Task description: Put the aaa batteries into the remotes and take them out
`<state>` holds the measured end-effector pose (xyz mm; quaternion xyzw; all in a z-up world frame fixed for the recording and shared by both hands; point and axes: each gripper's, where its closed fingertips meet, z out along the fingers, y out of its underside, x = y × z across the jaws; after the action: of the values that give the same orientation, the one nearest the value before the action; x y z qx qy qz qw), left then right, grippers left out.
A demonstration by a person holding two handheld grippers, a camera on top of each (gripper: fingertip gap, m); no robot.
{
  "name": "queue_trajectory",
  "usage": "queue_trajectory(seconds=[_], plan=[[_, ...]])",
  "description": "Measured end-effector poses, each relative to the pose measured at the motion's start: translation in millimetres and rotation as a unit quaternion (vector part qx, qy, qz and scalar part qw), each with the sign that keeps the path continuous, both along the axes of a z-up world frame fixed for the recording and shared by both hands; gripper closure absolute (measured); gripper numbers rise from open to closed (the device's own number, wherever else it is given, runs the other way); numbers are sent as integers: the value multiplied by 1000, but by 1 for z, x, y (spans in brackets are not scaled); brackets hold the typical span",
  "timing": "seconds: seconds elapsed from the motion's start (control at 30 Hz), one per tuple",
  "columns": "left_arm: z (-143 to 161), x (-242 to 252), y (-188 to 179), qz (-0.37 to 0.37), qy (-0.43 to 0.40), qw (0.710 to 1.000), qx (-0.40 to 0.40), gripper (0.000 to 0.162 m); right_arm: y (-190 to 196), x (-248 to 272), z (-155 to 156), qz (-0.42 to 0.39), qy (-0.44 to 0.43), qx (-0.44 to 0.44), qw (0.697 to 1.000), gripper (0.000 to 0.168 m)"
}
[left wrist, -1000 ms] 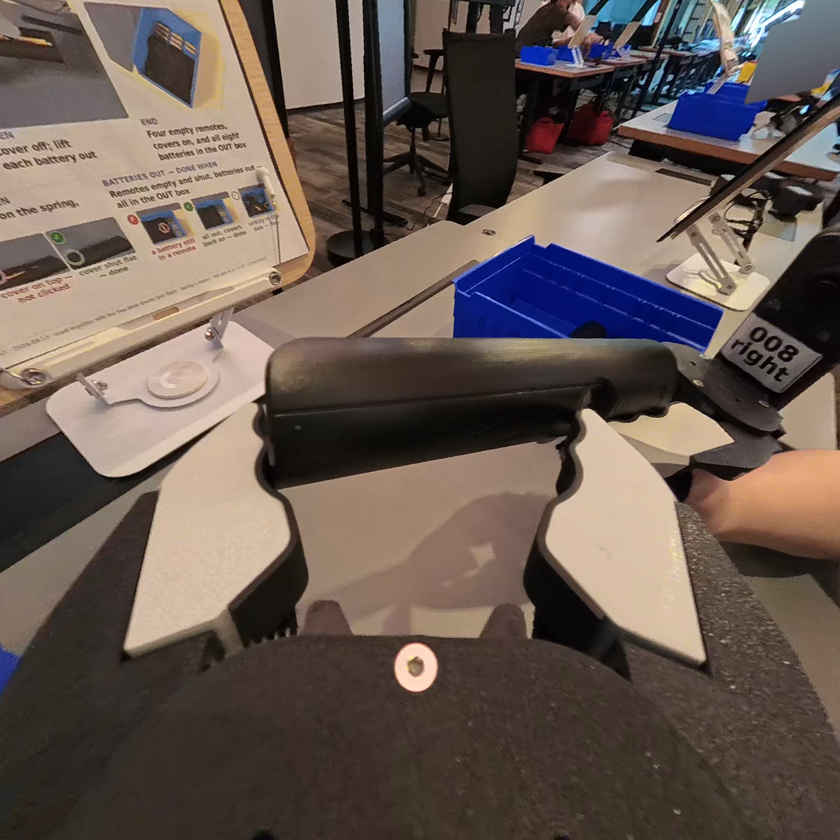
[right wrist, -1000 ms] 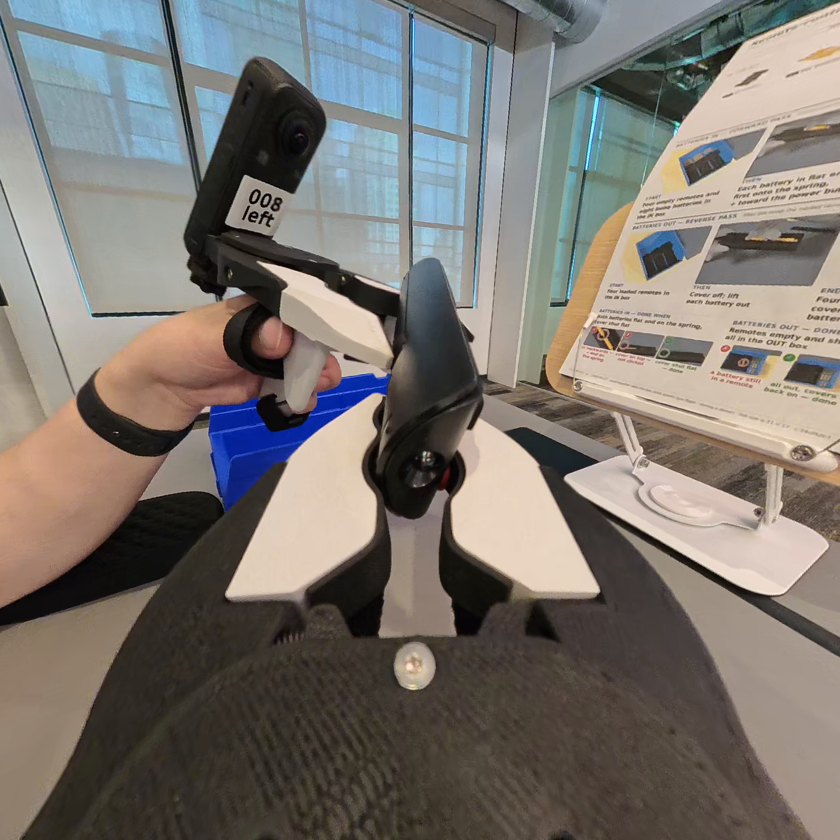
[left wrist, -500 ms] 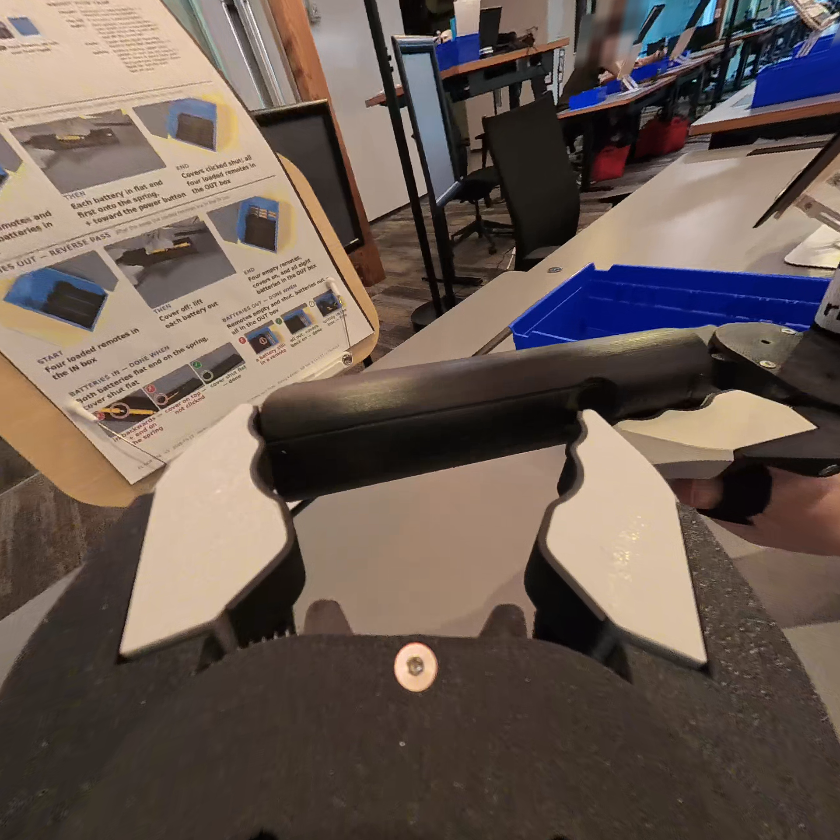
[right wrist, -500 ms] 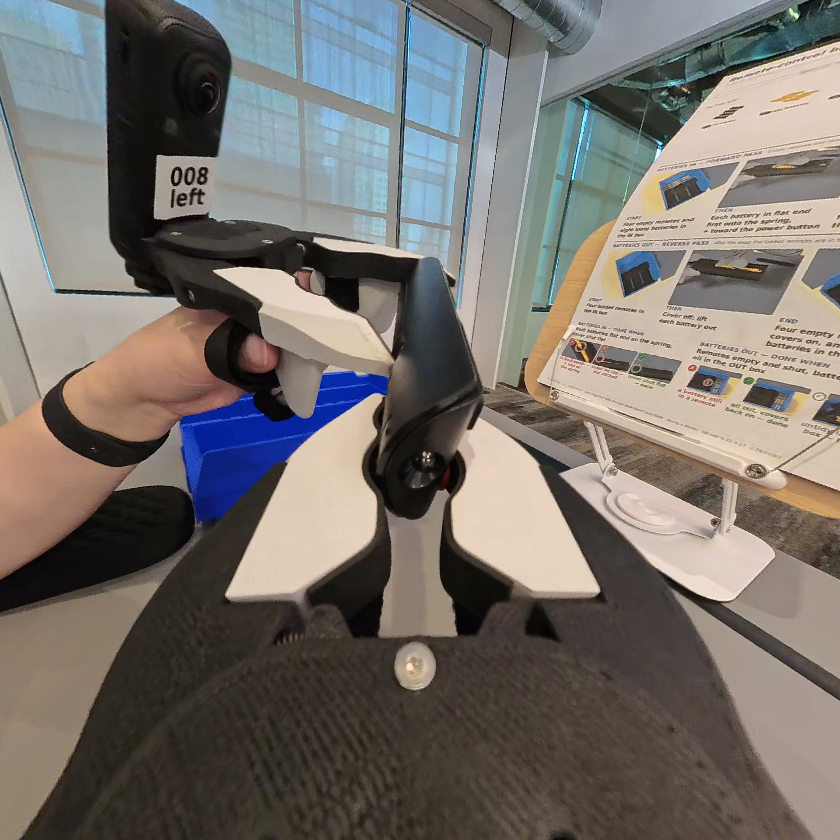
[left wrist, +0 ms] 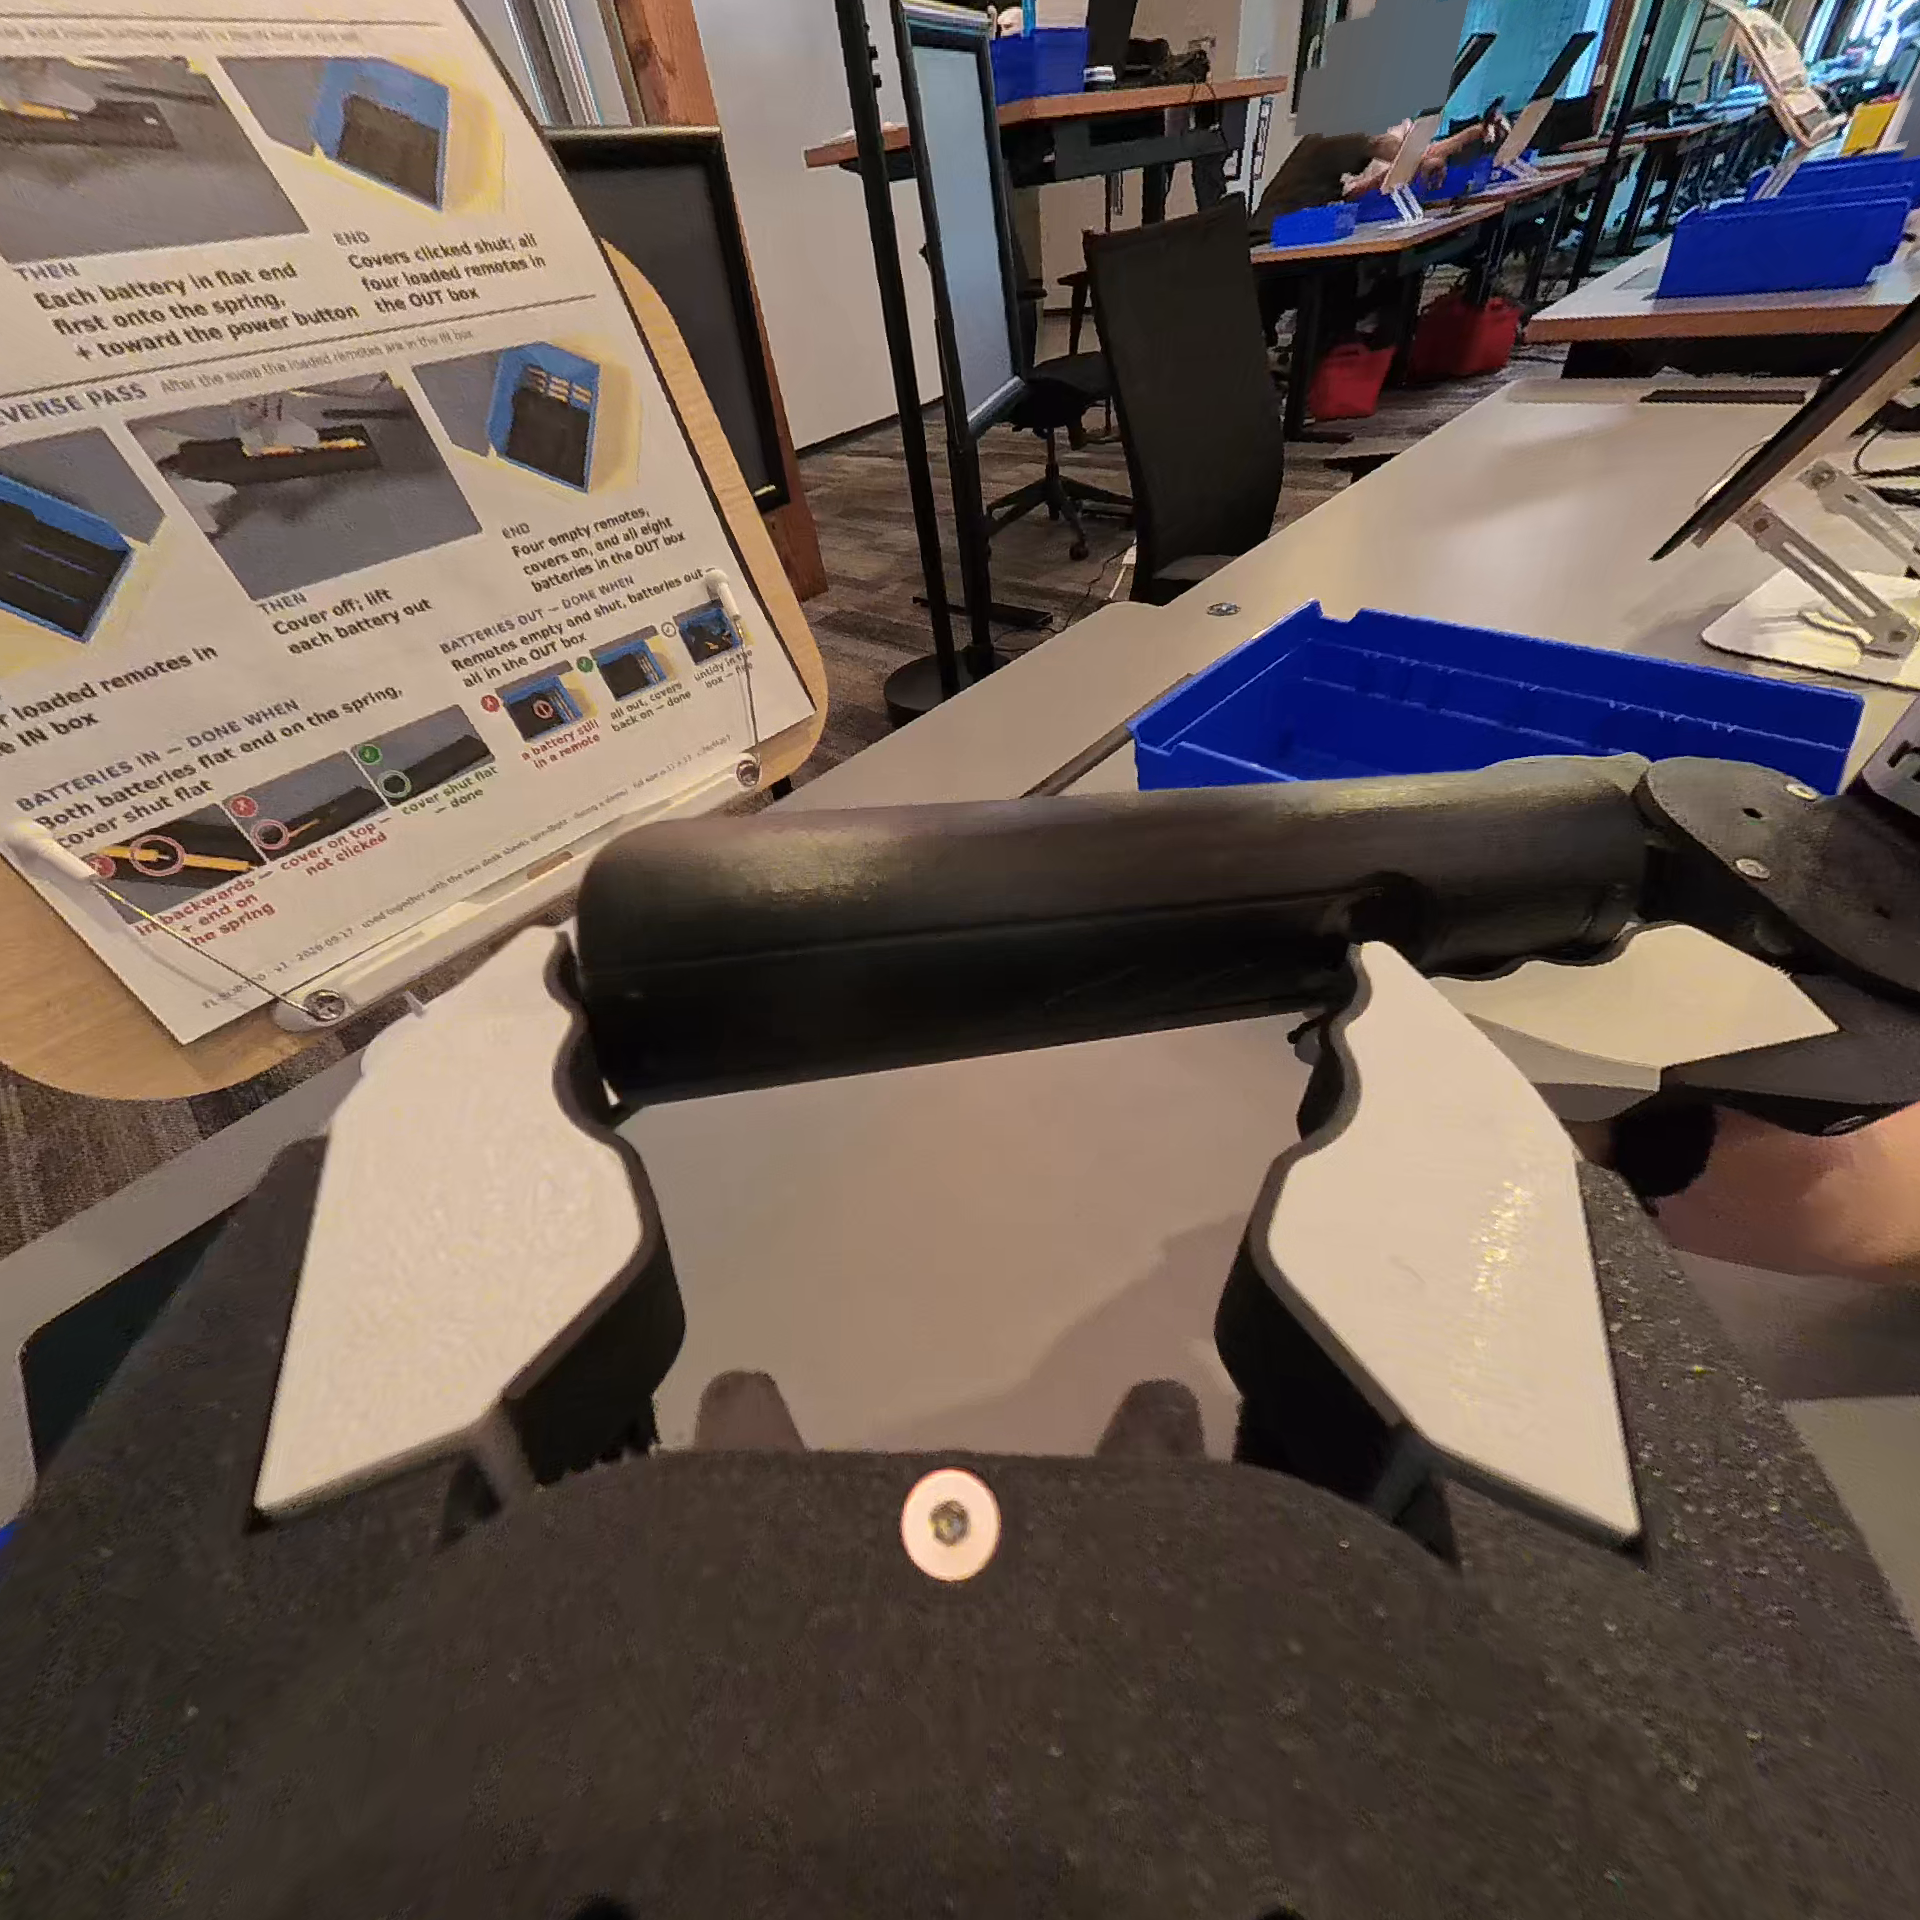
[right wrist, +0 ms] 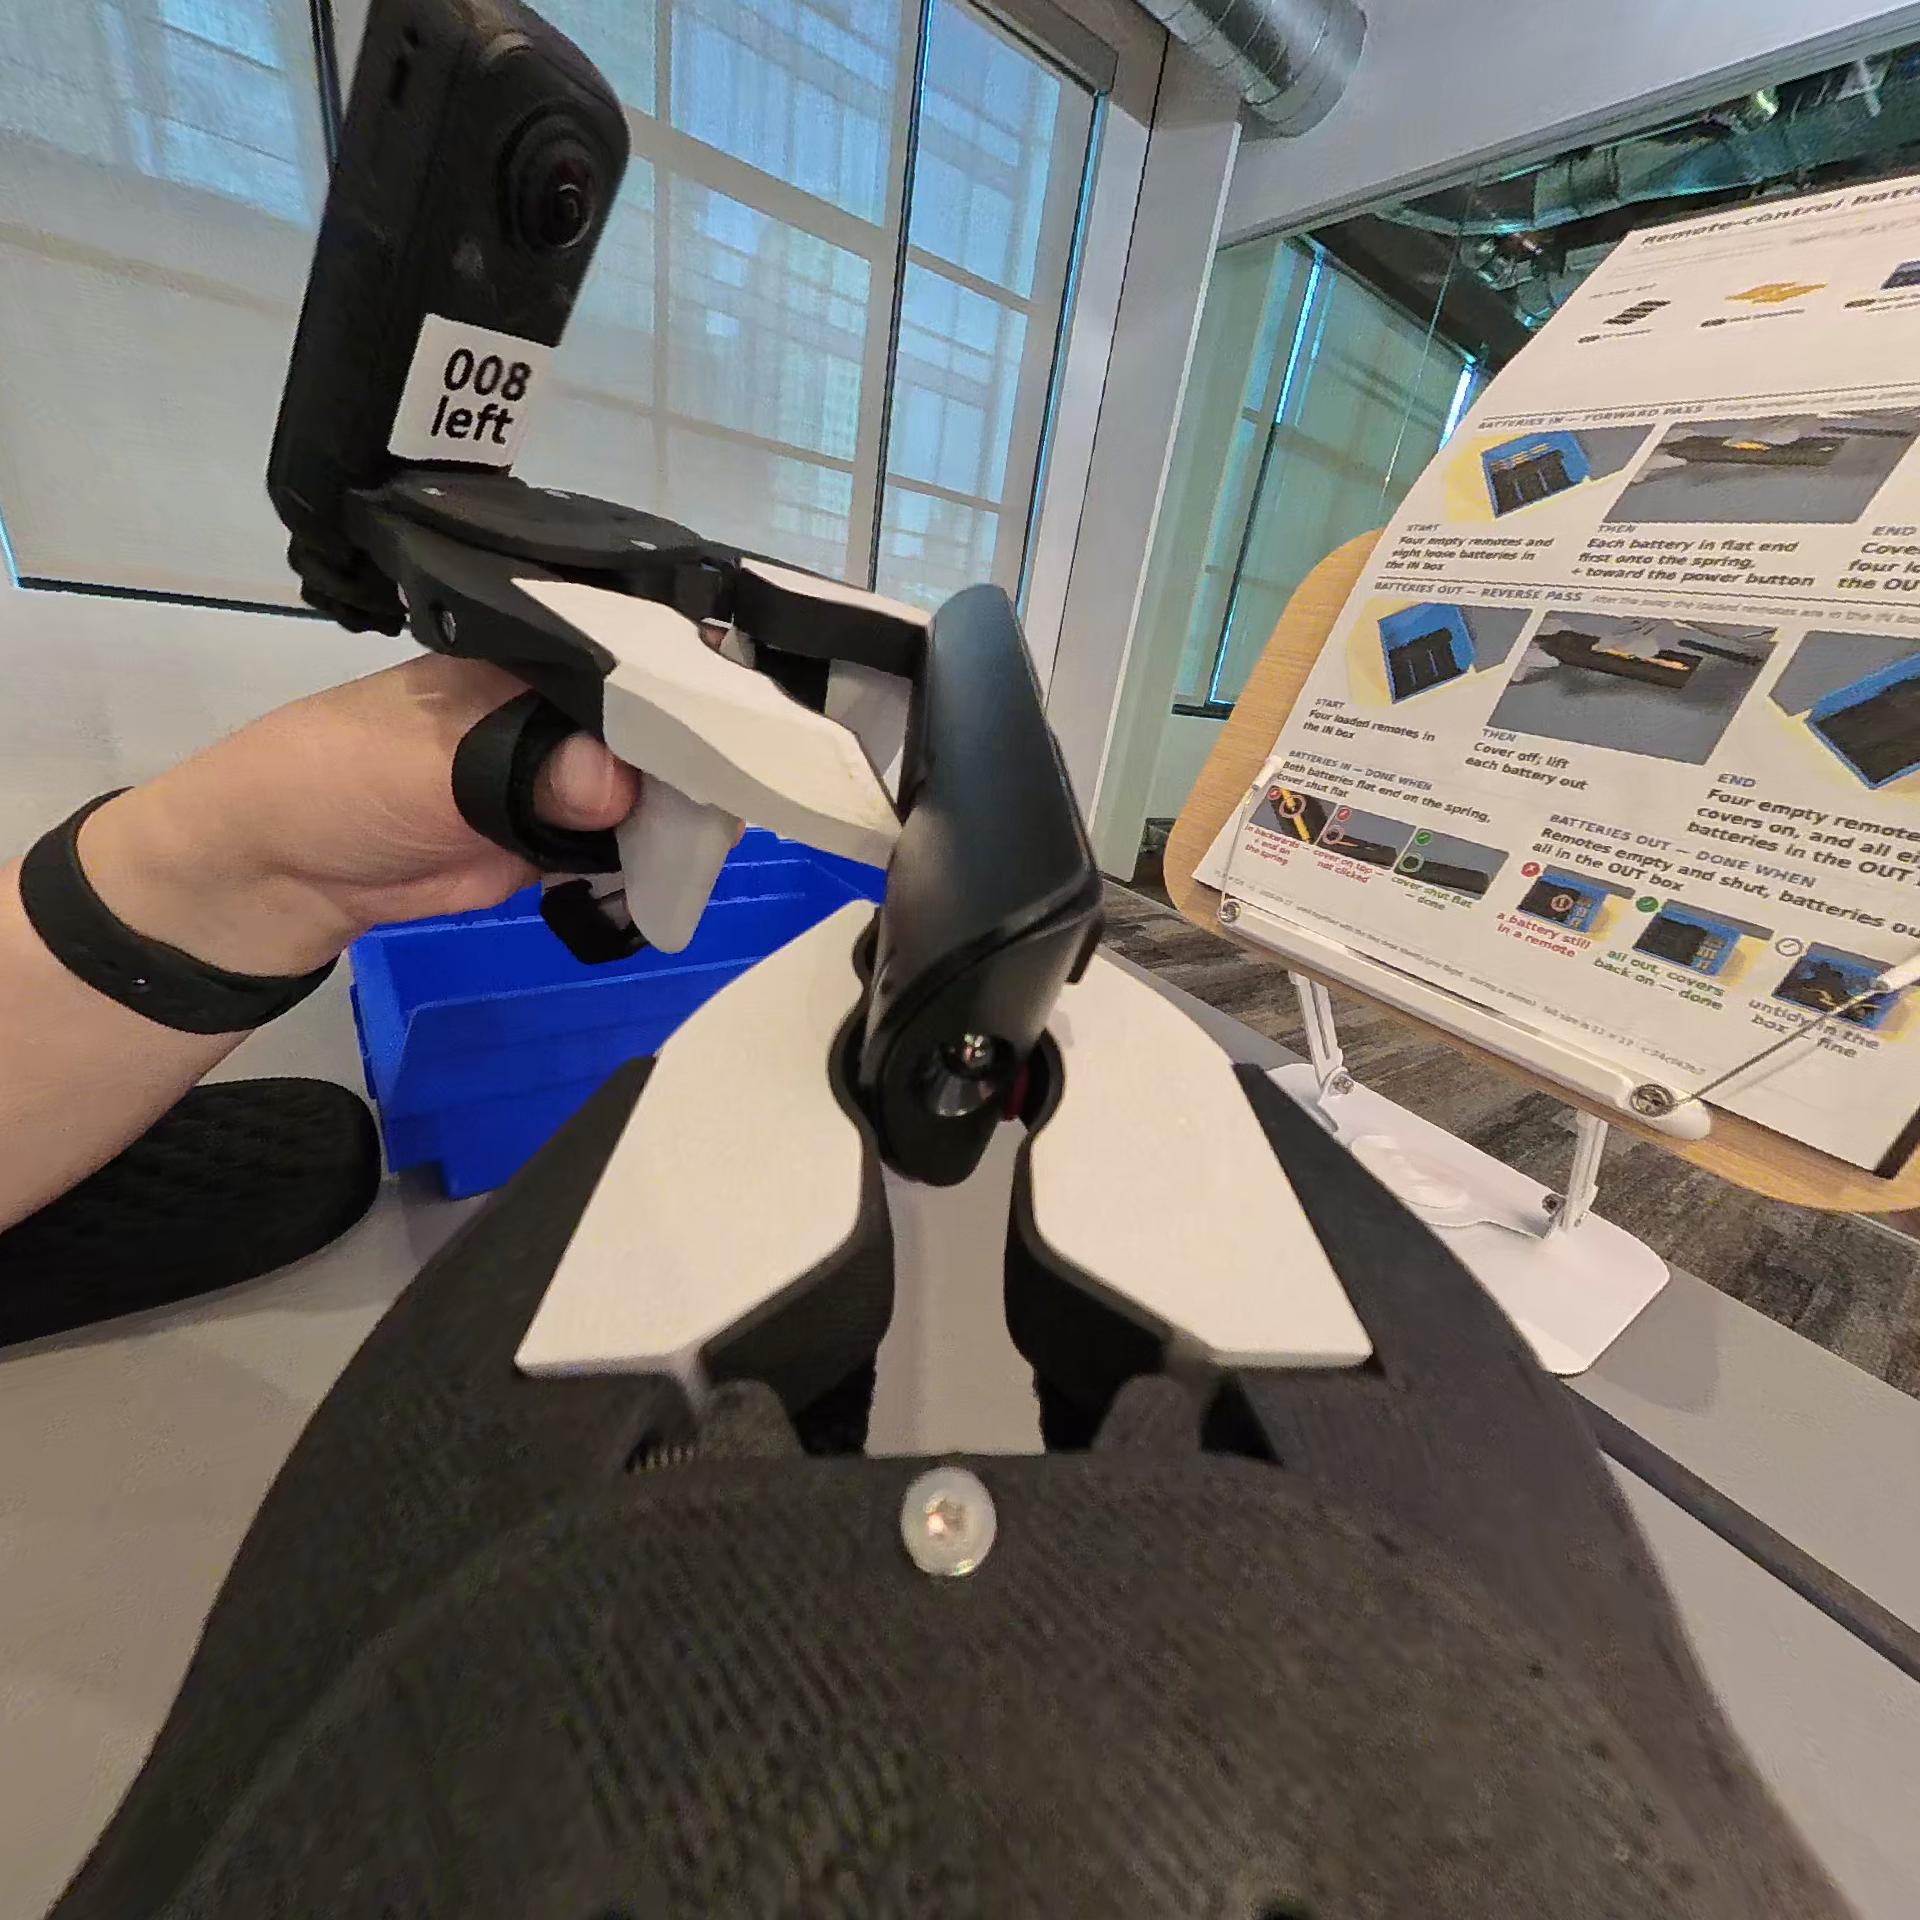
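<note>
Remote (left wrist: 1039, 925), rigid, light, smooth-cased, hangs above the surface (left wrist: 935, 1226): left tongs (left wrist: 951, 1023) grasping its length, right tongs (right wrist: 951, 1049) clenched on one end.

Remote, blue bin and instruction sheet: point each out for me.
remote (left wrist: 1039, 914), left wrist view, middle of its body.
blue bin (left wrist: 1507, 717), left wrist view, inner wall.
instruction sheet (right wrist: 1662, 727), right wrist view, printed face.

The pale grey tabletop (left wrist: 1475, 540) carries a blue bin (left wrist: 1496, 696) with ribbed inner walls, standing near its far edge. A white stand base (right wrist: 1507, 1236) rests on the tabletop at the right of the right wrist view and holds up a wooden board (right wrist: 1288, 665) with an instruction sheet (right wrist: 1662, 675). A black textured pad (right wrist: 177, 1195) lies on the tabletop just beside the bin.
</note>
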<state>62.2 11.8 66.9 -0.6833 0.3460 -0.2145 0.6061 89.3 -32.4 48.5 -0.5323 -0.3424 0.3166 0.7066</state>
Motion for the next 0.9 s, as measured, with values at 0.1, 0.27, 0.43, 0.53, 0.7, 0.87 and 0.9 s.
queue_trajectory(seconds=[0.1, 0.27, 0.43, 0.53, 0.7, 0.87, 0.9], plan=[[-1, -1, 1, -9, -2, 1000, -4, 33, -1, 0, 0, 2, 2, -1, 1000, 149], [2, 0, -1, -18, -4, 1000, 7, 36, -2, 1, 1, 4, 3, 7, 1000, 149], [1, 0, -2, -22, -3, 1000, -3, 38, -2, 1, 1, -5, -1, 12, 1000, 149], [0, 0, -2, -26, -1, 1000, -9, 37, -3, 1, 1, -14, -10, 24, 1000, 149], [1, 1, -3, -33, -5, 999, -6, 38, -4, 2, 3, -20, -12, 29, 999, 149], [0, 1, -4, -35, 1, 999, -16, 38, -5, 1, 2, -25, -15, 35, 999, 149], [0, 1, -4, -35, 1, 999, -18, 38, -5, 1, 2, -25, -15, 36, 999, 149]])
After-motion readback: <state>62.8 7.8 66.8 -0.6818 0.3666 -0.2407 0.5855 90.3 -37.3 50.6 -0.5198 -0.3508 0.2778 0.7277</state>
